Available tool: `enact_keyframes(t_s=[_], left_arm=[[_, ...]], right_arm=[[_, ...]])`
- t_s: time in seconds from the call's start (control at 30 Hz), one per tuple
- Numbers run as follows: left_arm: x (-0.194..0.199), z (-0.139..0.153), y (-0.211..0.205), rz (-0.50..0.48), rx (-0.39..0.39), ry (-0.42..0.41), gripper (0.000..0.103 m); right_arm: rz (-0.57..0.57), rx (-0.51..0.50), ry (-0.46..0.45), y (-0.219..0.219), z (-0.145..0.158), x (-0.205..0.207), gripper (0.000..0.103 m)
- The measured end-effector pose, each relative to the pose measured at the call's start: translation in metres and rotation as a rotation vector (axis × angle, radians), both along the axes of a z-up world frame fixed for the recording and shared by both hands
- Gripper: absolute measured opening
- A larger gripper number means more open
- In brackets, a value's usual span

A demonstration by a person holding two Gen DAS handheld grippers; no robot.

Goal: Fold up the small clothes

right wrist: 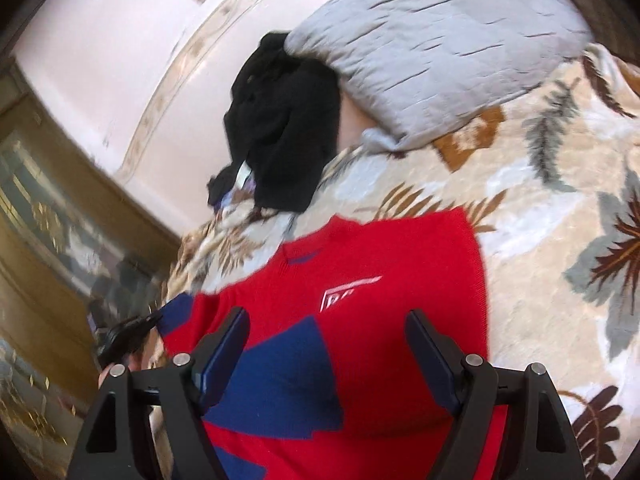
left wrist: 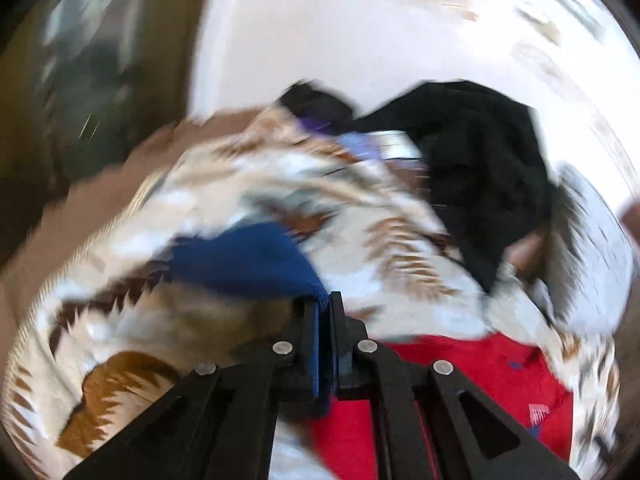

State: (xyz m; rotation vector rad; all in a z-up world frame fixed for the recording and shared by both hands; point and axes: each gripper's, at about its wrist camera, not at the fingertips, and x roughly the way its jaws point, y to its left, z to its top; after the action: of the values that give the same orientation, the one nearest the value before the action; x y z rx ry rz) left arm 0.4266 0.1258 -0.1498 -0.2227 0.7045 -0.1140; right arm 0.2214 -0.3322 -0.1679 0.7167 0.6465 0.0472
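Observation:
A red sweater with blue patches and a white logo lies flat on the leaf-patterned blanket. My left gripper is shut on the blue end of the sweater's sleeve, which stretches away to the left in the blurred left wrist view; the red body shows at lower right. In the right wrist view the left gripper appears at the left edge, pinching the blue sleeve end. My right gripper hangs open over the sweater's front with nothing between its fingers.
A pile of black clothes lies at the head of the bed beside a grey pillow. A pale wall and gold-trimmed wooden furniture stand to the left of the bed's edge.

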Motion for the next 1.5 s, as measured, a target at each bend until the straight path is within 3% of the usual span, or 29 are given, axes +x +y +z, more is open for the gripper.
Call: enact_keyframes(t_s=[0.1, 0.2, 0.27, 0.33, 0.37, 0.43, 0.5, 0.57, 0.6, 0.63, 0.7, 0.8, 0.87, 0.93, 1.0, 1.13, 1.3, 1.43, 1.47, 1.5], left_arm=[[-0.036, 0.028, -0.062, -0.147, 0.120, -0.078, 0.004], [-0.086, 0.035, -0.131, -0.332, 0.211, -0.132, 0.004], [-0.124, 0.024, -0.183, -0.472, 0.305, -0.145, 0.005], [-0.166, -0.001, -0.232, -0.597, 0.454, -0.129, 0.008], [-0.185, -0.017, -0.250, -0.650, 0.533, -0.112, 0.008], [-0.208, -0.034, -0.260, -0.691, 0.596, -0.082, 0.008], [-0.217, -0.035, -0.248, -0.672, 0.571, -0.043, 0.008], [-0.214, -0.022, -0.219, -0.604, 0.482, -0.025, 0.010], [-0.211, -0.013, -0.201, -0.560, 0.425, -0.029, 0.026], [-0.207, -0.003, -0.178, -0.501, 0.347, -0.038, 0.050], [-0.198, 0.011, -0.140, -0.378, 0.237, -0.064, 0.064], [-0.175, 0.007, -0.094, -0.187, 0.190, -0.051, 0.064], [-0.153, -0.012, -0.075, -0.077, 0.225, 0.025, 0.063], [-0.128, -0.032, -0.058, -0.026, 0.161, 0.148, 0.062], [-0.114, -0.042, -0.051, 0.003, 0.141, 0.206, 0.059], [-0.106, -0.058, -0.064, -0.017, 0.254, 0.284, 0.059], [-0.100, -0.063, -0.051, -0.016, 0.167, 0.324, 0.059], [-0.097, -0.067, -0.048, -0.012, 0.159, 0.340, 0.059], [-0.096, -0.068, -0.048, -0.019, 0.163, 0.340, 0.059], [-0.097, -0.068, -0.049, -0.026, 0.168, 0.339, 0.059]], right_arm=[[-0.040, -0.014, -0.016, -0.011, 0.007, -0.006, 0.083], [-0.077, -0.010, -0.028, -0.022, 0.012, -0.011, 0.083], [-0.103, 0.007, -0.034, -0.032, 0.014, -0.015, 0.083], [-0.116, 0.016, -0.034, -0.038, 0.015, -0.018, 0.083], [-0.115, 0.013, -0.027, -0.040, 0.016, -0.018, 0.083], [-0.096, -0.001, -0.009, -0.041, 0.019, -0.019, 0.083], [-0.076, -0.008, -0.001, -0.040, 0.019, -0.020, 0.083], [-0.040, -0.010, 0.016, -0.037, 0.018, -0.019, 0.083], [-0.023, -0.014, 0.027, -0.033, 0.016, -0.018, 0.085], [-0.006, -0.023, 0.044, -0.028, 0.014, -0.016, 0.085], [0.025, -0.048, 0.060, -0.017, 0.011, -0.012, 0.085], [0.123, -0.099, 0.067, 0.014, 0.010, -0.005, 0.085], [0.188, -0.139, 0.062, 0.040, 0.009, 0.002, 0.085], [0.244, -0.193, 0.056, 0.066, 0.009, 0.010, 0.085], [0.298, -0.244, 0.061, 0.096, 0.007, 0.022, 0.085], [0.369, -0.343, 0.076, 0.151, 0.002, 0.052, 0.085], [0.473, -0.481, 0.153, 0.210, -0.019, 0.094, 0.085], [0.418, -0.564, 0.220, 0.222, -0.044, 0.124, 0.084], [0.393, -0.575, 0.235, 0.218, -0.050, 0.129, 0.081], [0.375, -0.571, 0.237, 0.215, -0.050, 0.131, 0.061]])
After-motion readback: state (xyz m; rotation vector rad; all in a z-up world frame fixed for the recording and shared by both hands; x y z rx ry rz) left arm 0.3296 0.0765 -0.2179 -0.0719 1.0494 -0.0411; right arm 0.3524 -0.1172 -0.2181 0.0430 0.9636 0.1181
